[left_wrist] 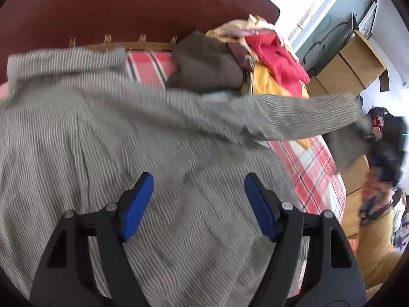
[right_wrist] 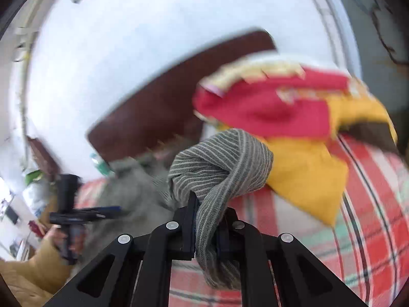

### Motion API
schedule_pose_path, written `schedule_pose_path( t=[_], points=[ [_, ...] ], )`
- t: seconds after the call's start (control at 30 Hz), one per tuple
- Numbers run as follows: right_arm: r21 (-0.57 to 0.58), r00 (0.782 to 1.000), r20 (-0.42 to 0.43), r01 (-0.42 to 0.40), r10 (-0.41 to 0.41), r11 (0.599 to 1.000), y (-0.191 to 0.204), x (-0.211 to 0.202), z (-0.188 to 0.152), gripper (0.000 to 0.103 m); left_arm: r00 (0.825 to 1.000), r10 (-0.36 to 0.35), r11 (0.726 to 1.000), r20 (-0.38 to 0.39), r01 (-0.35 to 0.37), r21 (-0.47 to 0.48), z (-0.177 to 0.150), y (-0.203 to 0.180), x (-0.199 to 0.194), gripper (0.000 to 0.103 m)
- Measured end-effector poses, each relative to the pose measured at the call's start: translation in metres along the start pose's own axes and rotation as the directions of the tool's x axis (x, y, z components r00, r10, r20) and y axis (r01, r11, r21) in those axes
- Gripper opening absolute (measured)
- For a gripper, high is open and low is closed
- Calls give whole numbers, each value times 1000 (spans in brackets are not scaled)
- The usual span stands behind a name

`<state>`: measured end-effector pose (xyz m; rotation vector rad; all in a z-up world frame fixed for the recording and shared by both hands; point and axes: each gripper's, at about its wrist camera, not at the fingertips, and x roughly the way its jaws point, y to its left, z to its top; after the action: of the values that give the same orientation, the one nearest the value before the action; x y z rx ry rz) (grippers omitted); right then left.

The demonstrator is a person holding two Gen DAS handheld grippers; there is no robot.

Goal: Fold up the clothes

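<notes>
A grey striped shirt [left_wrist: 107,133] lies spread over the bed, blurred by motion. My left gripper [left_wrist: 199,199] hovers open above its body, blue pads [left_wrist: 135,204] wide apart with nothing between them. One sleeve [left_wrist: 306,112] stretches out to the right, pulled taut toward my right gripper [left_wrist: 370,135] at the bed's edge. In the right wrist view, my right gripper [right_wrist: 207,220] is shut on the bunched end of that grey striped sleeve [right_wrist: 219,163], which loops over the jaws. The left gripper [right_wrist: 76,215] shows small at the far left, held by a hand.
A pile of clothes, brown [left_wrist: 207,61], red [left_wrist: 278,58] and yellow [left_wrist: 268,84], sits at the head of the red plaid bed cover [left_wrist: 314,174]. A dark wooden headboard [left_wrist: 127,7] stands behind. Cardboard boxes [left_wrist: 350,69] line the wall on the right. The person's tan sleeve [left_wrist: 375,245] is lower right.
</notes>
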<state>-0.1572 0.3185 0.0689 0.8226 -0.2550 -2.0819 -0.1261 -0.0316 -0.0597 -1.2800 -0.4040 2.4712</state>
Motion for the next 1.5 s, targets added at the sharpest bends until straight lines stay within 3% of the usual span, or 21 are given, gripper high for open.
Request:
schedule_pose_path(
  t=[0.17,0.27,0.4,0.47,0.53,0.6,0.7,0.73,0.8,0.87,0.93,0.97,1.07,1.13,1.17,1.2,1.27,1.3,1.33,1.4,1.5],
  points=[
    [-112,975,29,-217,222,970,71,-3,55,9,999,-33,999,36,33,-10,24,8,-3,75],
    [-172,941,-79,-339,330,925,123,34,64,10,998,-46,998,36,47,-31,19,20,-5,75],
    [-182,879,-279,-443,386,878,177,93,35,14,996,-70,988,49,76,-132,-7,60,-26,75],
    [-181,848,-374,-463,375,868,195,123,11,17,996,-64,976,65,76,-203,-28,87,-43,75],
    [-178,813,-471,-467,341,866,205,152,-18,42,996,-36,966,76,54,-251,-46,107,-59,75],
    [-184,776,-552,-471,306,863,212,174,-47,59,997,-13,961,74,33,-275,-62,120,-74,75],
    [-235,730,-637,-492,249,839,217,189,-81,61,998,-2,963,62,19,-269,-75,121,-85,75],
    [-241,724,-645,-496,245,834,213,188,-84,61,998,-2,965,56,17,-261,-78,119,-88,75],
    [-240,737,-630,-486,246,840,200,185,-80,63,999,-12,971,41,21,-238,-84,112,-90,75],
    [-254,797,-570,-404,201,879,177,183,-66,65,1000,-27,981,13,29,-191,-84,96,-85,76],
    [-284,860,-501,-267,95,921,149,189,-50,72,1000,-28,990,-12,26,-141,-83,80,-77,76],
    [-277,875,-481,-215,59,937,135,194,-45,72,999,-21,994,-25,18,-107,-83,71,-74,76],
    [-184,878,-478,-131,28,974,95,218,-36,74,995,29,999,-91,-32,-33,-86,57,-56,77],
    [-126,866,-500,-107,30,986,75,241,-39,74,990,56,998,-130,-59,-14,-88,54,-43,76],
    [-99,858,-512,-100,35,990,68,252,-42,74,988,64,998,-138,-66,-13,-88,55,-38,71],
    [-71,849,-526,-100,48,993,63,263,-45,74,987,70,997,-145,-72,-12,-88,56,-35,57],
    [-16,833,-547,-105,79,994,55,283,-50,73,987,65,997,-147,-70,-23,-87,61,-36,47],
    [11,828,-550,-119,105,993,55,290,-51,65,987,62,997,-147,-67,-30,-86,64,-36,43],
    [24,826,-550,-131,122,991,56,296,-51,40,988,58,997,-146,-65,-37,-85,66,-37,40],
    [-29,835,-538,-158,117,987,64,302,-47,10,988,51,997,-145,-59,-51,-83,71,-37,36],
    [-150,864,-495,-193,95,970,89,288,-27,6,991,35,996,-126,-45,-71,-73,78,-41,34]
  ],
)
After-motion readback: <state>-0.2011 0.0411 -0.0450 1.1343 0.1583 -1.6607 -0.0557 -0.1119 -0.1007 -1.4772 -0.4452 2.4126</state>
